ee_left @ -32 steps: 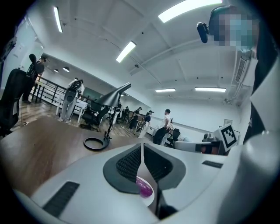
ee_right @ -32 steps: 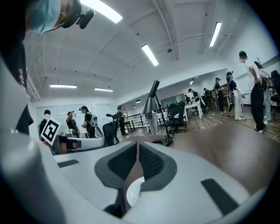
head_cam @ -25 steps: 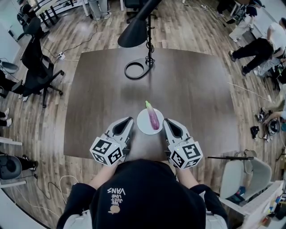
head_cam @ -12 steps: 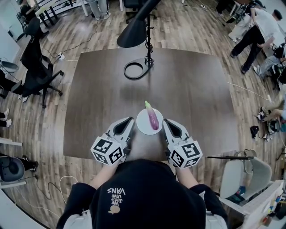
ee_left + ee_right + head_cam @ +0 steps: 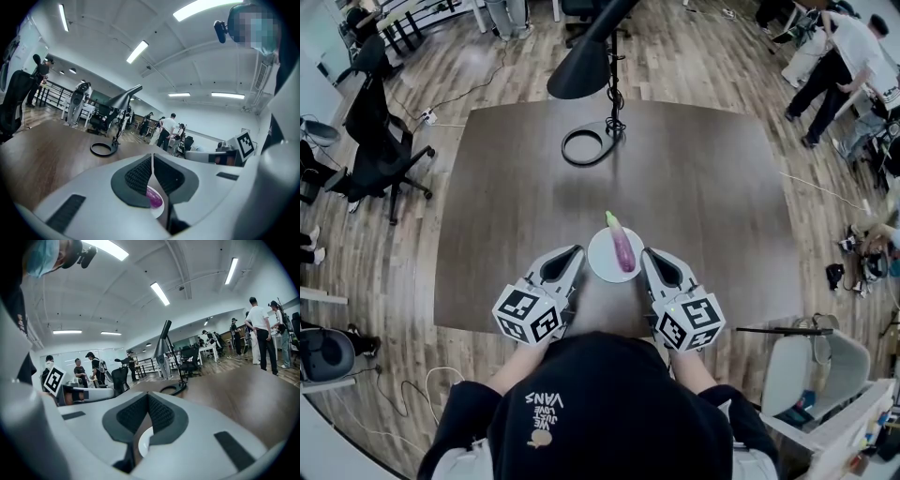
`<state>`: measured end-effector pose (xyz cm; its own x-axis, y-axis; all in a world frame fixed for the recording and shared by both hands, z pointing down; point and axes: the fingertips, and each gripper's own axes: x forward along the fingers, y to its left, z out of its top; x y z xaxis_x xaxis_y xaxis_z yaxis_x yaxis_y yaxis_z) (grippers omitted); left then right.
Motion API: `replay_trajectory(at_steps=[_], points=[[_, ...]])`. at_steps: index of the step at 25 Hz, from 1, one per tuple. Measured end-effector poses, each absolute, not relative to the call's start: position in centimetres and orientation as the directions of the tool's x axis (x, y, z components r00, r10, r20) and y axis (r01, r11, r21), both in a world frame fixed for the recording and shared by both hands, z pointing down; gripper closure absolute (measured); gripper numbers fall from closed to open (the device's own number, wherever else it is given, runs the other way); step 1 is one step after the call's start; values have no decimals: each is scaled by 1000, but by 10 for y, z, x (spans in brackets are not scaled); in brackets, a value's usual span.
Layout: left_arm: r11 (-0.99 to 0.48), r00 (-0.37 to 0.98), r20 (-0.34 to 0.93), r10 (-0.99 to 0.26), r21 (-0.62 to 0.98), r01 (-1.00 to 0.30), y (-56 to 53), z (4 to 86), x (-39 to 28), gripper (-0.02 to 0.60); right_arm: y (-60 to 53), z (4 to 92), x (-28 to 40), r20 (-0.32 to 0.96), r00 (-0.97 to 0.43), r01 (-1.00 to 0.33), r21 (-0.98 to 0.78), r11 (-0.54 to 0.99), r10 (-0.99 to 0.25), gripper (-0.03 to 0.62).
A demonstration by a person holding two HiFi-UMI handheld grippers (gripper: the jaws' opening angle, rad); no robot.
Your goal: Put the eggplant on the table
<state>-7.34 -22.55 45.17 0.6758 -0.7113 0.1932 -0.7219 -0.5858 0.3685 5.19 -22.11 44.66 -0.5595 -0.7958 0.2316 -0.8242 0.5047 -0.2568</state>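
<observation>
Fingers (image 5: 138, 176) are sitting pressed together, both pairs empty.

Head view: we are holding left gripper (image 5: 571, 255) and right gripper (image 5: 650, 258) flanking the plate (image 5: 602, 263), probably readying a pick. Eggplant (image 5: 622, 247) is lying on it, not on bare table (image 5: 506, 187).

Left gripper view: jaws are hiding most of the eggplant.

Right gripper view: only plate rim is showing.

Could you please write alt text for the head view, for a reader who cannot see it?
Seen from above, a purple eggplant lies on a small white plate near the front edge of a dark table. The left tongs and right tongs, both shut and empty, flank the plate; a black lamp stands at the far side.
</observation>
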Motion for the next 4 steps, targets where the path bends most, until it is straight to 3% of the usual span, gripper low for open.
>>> replay_trajectory(at_steps=[4], points=[[-588,678,197,-709,367,-721,-229,451,-73,557,-225,445,52,234,-561,-824,-257,506,-794,576]])
